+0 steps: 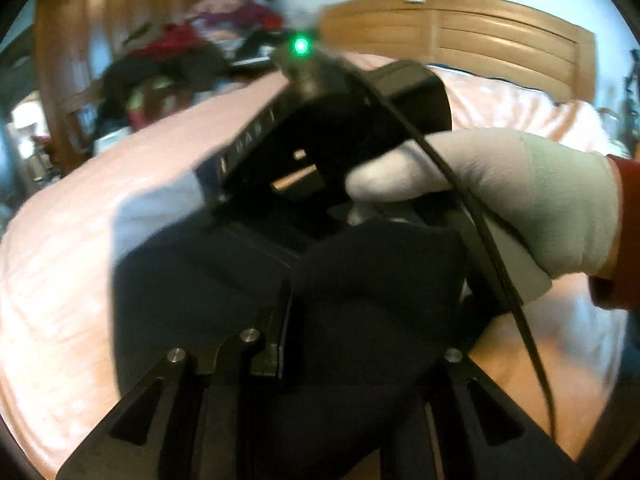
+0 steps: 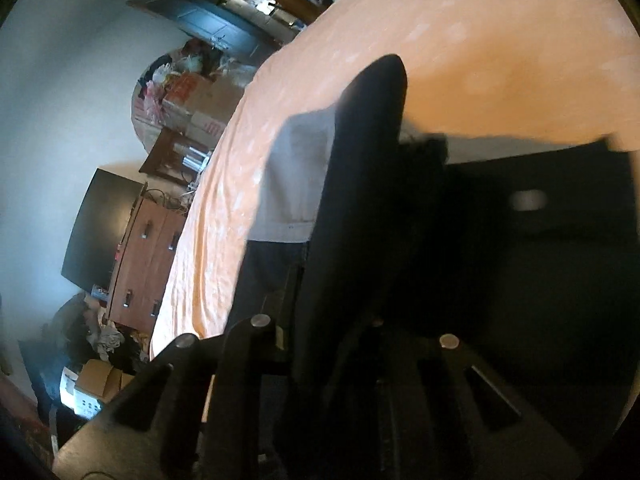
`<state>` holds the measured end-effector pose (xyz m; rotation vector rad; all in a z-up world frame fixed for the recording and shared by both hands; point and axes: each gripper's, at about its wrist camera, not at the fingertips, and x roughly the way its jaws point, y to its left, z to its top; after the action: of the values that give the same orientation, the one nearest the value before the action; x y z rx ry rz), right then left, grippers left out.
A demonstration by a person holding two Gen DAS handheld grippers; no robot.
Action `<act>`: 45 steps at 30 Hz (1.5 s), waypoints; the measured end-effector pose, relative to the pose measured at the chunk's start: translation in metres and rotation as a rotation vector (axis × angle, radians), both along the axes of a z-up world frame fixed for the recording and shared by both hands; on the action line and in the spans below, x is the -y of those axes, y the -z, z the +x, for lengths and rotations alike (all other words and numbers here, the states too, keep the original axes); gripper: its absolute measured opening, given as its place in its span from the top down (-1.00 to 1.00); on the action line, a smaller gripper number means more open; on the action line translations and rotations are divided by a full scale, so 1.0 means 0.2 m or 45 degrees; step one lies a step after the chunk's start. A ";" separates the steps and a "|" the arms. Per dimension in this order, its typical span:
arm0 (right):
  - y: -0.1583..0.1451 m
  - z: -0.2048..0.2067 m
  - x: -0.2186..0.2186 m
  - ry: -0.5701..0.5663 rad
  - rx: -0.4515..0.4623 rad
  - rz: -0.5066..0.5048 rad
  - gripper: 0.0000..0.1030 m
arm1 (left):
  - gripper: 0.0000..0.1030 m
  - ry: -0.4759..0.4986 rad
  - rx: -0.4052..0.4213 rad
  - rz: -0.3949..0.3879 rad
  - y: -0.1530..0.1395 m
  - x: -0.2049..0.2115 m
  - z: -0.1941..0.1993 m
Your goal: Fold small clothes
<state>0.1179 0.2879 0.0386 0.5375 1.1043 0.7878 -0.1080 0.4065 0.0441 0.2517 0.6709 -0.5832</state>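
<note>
Dark cloth (image 1: pixel 360 300), a small navy-black garment, fills the space nearest the left wrist camera, draped over the left gripper (image 1: pixel 320 320) so that only one finger (image 1: pixel 280 332) shows clearly on the left side; whether the jaws pinch the fabric or stand apart under it cannot be told. Further left and all around lies the pink-orange bedcover (image 1: pixel 80 240), with a pile of clothes (image 1: pixel 180 60) at its far edge. To the right, a white-gloved hand (image 1: pixel 500 196) grips the other black tool, the right gripper (image 1: pixel 340 128), which carries a green light (image 1: pixel 301 45) and a trailing black cable (image 1: pixel 500 264). A wooden headboard (image 1: pixel 480 36) stands behind.

From the right wrist view, a wooden cabinet (image 2: pixel 148 260) stands far left, beside the bed (image 2: pixel 440 40). The right gripper (image 2: pixel 360 240) has the same dark garment (image 2: pixel 520 240) bunched across its front, hiding the fingertips, so its jaw state is also unclear. A paler cloth patch (image 2: pixel 296 184) lies just beyond.
</note>
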 end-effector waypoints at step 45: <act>0.22 -0.72 0.47 0.045 -0.224 -0.055 -0.23 | 0.21 -0.463 -0.445 0.225 0.29 -1.39 -0.71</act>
<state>-0.0264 0.1947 -0.0045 0.5970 1.2672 0.6943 -0.2492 0.6841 -0.0142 0.1867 1.0817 -0.2178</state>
